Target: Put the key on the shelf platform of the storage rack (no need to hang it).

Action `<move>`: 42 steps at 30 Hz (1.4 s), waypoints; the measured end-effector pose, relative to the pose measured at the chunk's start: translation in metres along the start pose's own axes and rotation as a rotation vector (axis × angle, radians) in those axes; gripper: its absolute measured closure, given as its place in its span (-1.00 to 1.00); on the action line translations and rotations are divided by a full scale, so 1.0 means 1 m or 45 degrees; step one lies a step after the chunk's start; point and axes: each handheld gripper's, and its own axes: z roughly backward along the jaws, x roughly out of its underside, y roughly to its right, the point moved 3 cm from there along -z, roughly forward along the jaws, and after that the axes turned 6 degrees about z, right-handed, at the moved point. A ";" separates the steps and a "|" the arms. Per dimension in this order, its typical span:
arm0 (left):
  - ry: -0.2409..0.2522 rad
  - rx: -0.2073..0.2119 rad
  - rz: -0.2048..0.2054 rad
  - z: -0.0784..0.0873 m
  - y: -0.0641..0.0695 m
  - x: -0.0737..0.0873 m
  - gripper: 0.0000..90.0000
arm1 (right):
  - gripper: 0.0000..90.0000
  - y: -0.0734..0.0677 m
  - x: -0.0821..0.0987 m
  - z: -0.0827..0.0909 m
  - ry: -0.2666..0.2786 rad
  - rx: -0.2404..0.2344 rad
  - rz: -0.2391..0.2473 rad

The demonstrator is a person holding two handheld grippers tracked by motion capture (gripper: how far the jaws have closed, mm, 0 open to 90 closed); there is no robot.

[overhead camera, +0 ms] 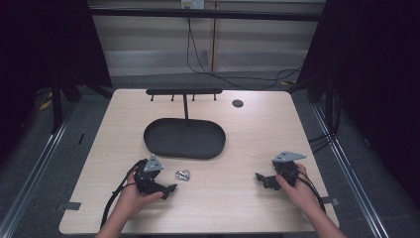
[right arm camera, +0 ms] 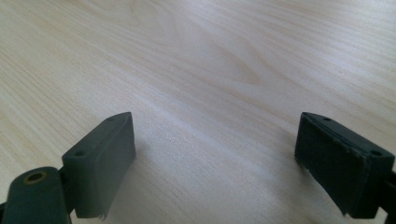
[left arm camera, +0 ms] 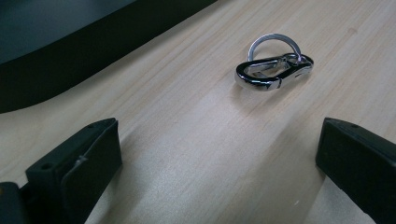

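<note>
clip (left arm camera: 273, 72) with key ring lies flat on the bench (overhead camera: 237, 198), toward the near edge, just off the tray's (overhead camera: 184, 138) near rim. small, stiff, slick metal, light. pinch across the clip body. left tool (overhead camera: 172, 189) released beside it, right tool (overhead camera: 258, 176) released, empty.

On the pale wooden table (overhead camera: 247, 129), a black oval tray (overhead camera: 184, 138) serves as landmark. A small shiny metal clip (overhead camera: 183, 174) lies just in front of it. The left gripper (overhead camera: 166, 190) rests near the clip; the right gripper (overhead camera: 262, 178) sits well right.
</note>
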 end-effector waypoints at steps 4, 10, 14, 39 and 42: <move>-0.009 -0.013 0.013 0.001 0.001 0.000 -1.00 | -0.74 0.000 0.000 0.000 0.000 0.002 0.001; -0.101 -0.029 0.037 0.009 0.004 -0.006 -0.66 | -0.74 0.000 0.000 0.000 -0.002 0.003 -0.003; -0.203 0.016 0.089 0.012 0.005 -0.012 -0.57 | -0.74 0.000 0.000 0.000 -0.002 0.003 -0.003; -0.601 0.114 0.018 -0.004 0.021 -0.071 -0.47 | -0.74 0.000 -0.001 -0.001 -0.003 0.000 -0.002; -0.612 0.126 0.010 -0.009 0.021 -0.075 -0.47 | -0.74 0.000 -0.001 -0.001 -0.002 0.001 0.001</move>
